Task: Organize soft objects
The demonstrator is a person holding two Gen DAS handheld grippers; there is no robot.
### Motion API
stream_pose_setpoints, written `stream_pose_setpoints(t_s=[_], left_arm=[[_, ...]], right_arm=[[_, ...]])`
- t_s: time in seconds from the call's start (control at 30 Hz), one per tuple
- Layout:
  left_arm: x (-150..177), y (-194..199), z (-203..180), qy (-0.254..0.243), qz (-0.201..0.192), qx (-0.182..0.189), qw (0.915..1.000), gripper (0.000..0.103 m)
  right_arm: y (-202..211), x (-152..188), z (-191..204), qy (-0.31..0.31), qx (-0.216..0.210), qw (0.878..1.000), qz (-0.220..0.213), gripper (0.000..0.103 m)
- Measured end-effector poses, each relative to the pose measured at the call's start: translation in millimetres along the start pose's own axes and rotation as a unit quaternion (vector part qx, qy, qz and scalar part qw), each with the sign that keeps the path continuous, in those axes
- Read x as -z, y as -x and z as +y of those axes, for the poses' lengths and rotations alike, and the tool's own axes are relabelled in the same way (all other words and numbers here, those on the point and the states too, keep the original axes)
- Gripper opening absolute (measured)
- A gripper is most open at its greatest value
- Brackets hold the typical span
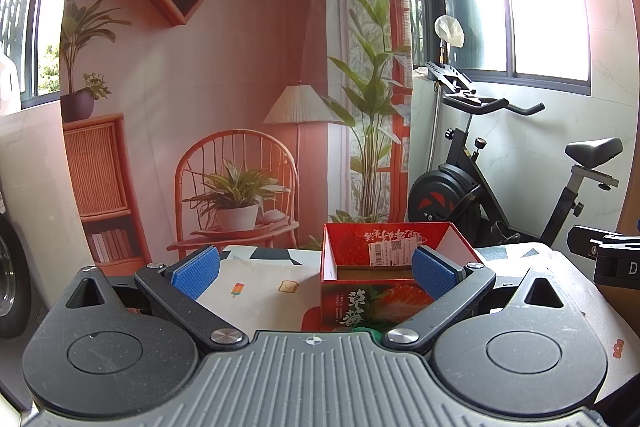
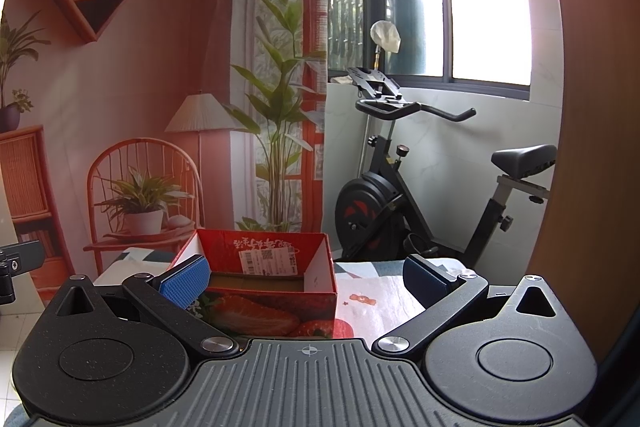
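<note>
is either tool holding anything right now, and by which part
Nothing is held: the left tool and right tool are both open and empty.

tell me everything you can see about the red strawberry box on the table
The red cardboard box is open-topped and looks empty, its brown floor bare. Strawberries are printed on its outer side, with white characters and a white barcode label on the inner far wall. One inner side wall is white. It sits upright on the patterned tablecloth. Neither the left gripper nor the right gripper appears to touch it.
</note>
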State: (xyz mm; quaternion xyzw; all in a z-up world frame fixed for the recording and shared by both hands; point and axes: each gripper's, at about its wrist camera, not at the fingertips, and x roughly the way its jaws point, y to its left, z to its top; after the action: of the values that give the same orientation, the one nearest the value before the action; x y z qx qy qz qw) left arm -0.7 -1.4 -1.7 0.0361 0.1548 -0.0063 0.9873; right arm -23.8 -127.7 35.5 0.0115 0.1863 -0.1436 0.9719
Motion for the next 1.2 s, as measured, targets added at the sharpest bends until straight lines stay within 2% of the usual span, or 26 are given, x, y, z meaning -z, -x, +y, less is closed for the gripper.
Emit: stream_pose_setpoints(t_s=[0.2, 0.47, 0.7, 0.83, 0.93, 1.03, 1.2], left_arm=[[0.2, -0.3, 0.7, 0.0, 0.001, -0.001, 1.0, 0.103], [9.2, -9.1, 0.3, -0.006, 0.004, -0.013, 0.9999, 0.103], [27.8, -42.2, 5.6, 0.01, 0.052, -0.011, 0.9985, 0.103], [44.4, -68.3, 8.6, 0.019, 0.091, -0.007, 0.9956, 0.103], [57.9, -85.9, 7.8, 0.018, 0.115, -0.003, 0.9932, 0.103], [72.3, -101.4, 6.3, 0.028, 0.138, 0.019, 0.9899, 0.103], [91.6, -121.4, 1.3, 0.037, 0.167, 0.051, 0.984, 0.102]], right_arm=[[-0.9, 2.1, -2.9, -0.002, 0.0, 1.0, 0.0, 0.103], [-10.3, 10.2, -18.4, -0.022, -0.025, 0.999, -0.001, 0.103], [-34.6, 43.8, -22.5, -0.012, -0.036, 0.999, -0.024, 0.103], [-61.4, 64.2, -18.4, -0.005, -0.042, 0.999, 0.013, 0.102], [-77.8, 79.4, -17.4, -0.003, -0.083, 0.996, 0.041, 0.103], [-96.9, 94.2, -9.7, 0.017, -0.058, 0.995, 0.081, 0.103], [-123.9, 124.5, -10.2, 0.015, -0.048, 0.992, 0.119, 0.102]])
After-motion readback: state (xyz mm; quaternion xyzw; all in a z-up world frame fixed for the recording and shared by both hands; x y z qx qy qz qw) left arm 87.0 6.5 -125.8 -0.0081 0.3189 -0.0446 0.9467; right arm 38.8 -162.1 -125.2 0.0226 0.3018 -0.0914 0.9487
